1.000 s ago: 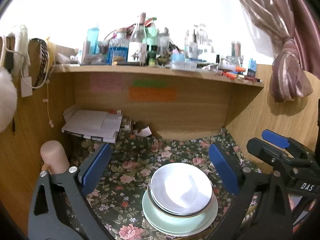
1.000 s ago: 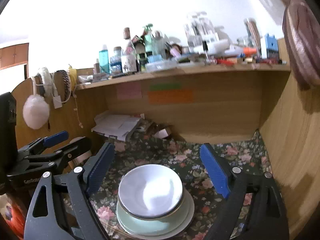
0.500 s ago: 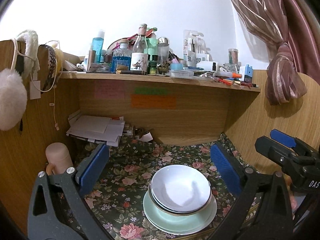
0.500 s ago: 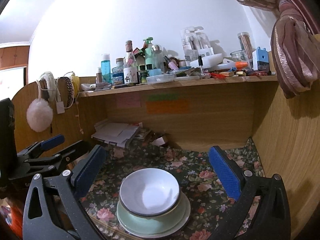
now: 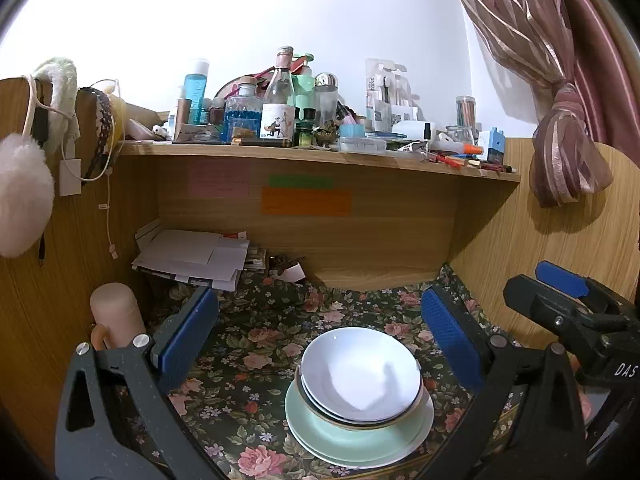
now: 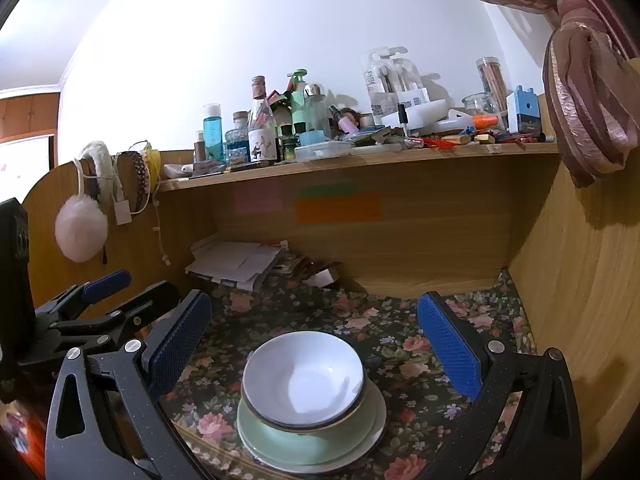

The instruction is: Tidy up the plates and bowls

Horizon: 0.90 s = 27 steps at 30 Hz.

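A stack of white bowls (image 5: 360, 372) sits on a pale green plate (image 5: 352, 440), itself on a white plate, near the desk's front edge. The stack also shows in the right wrist view (image 6: 302, 376). My left gripper (image 5: 316, 336) is open and empty, held back above the stack. My right gripper (image 6: 312, 340) is open and empty too, also back from the stack. Each gripper shows at the edge of the other's view: the right one (image 5: 560, 292) and the left one (image 6: 104, 292).
The desk has a floral cloth (image 5: 256, 344). A pink mug (image 5: 116, 316) stands at the left wall. Papers (image 5: 192, 256) lie at the back left. A cluttered shelf of bottles (image 5: 280, 108) runs above. Wooden walls close both sides; a curtain (image 5: 560, 152) hangs at the right.
Both grippers have drawn back and tilted up from the stack, so more of the shelf and wall shows. The stack has not moved.
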### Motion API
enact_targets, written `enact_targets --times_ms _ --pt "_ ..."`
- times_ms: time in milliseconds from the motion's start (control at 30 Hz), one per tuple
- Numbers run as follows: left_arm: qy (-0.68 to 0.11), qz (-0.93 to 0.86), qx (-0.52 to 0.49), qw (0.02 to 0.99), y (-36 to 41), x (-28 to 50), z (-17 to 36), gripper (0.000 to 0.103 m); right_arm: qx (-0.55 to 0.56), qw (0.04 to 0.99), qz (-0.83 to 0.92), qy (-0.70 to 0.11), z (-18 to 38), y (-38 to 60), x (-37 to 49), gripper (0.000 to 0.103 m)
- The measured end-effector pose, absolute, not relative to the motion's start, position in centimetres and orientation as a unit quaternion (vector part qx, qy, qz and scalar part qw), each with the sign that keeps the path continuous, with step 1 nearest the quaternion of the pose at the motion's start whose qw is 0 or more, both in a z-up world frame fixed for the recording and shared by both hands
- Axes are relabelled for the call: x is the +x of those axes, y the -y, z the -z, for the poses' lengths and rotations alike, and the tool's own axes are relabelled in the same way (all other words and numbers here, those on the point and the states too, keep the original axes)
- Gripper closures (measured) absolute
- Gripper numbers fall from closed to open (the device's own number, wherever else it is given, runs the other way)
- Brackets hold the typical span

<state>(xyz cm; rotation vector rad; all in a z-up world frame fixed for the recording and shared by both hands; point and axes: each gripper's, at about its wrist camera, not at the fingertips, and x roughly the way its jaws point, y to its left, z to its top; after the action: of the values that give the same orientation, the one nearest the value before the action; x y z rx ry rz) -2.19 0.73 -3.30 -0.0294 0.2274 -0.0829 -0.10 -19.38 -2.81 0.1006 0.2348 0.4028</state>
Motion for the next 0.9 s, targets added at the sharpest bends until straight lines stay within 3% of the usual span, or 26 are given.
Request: enact_targets --times_ms 900 --pt "-0.116 0.049 -0.012 0.992 -0.40 -1.86 3.46 0.000 0.053 0.970 -0.203 -0.120 2.92 19.20 0.21 0.000"
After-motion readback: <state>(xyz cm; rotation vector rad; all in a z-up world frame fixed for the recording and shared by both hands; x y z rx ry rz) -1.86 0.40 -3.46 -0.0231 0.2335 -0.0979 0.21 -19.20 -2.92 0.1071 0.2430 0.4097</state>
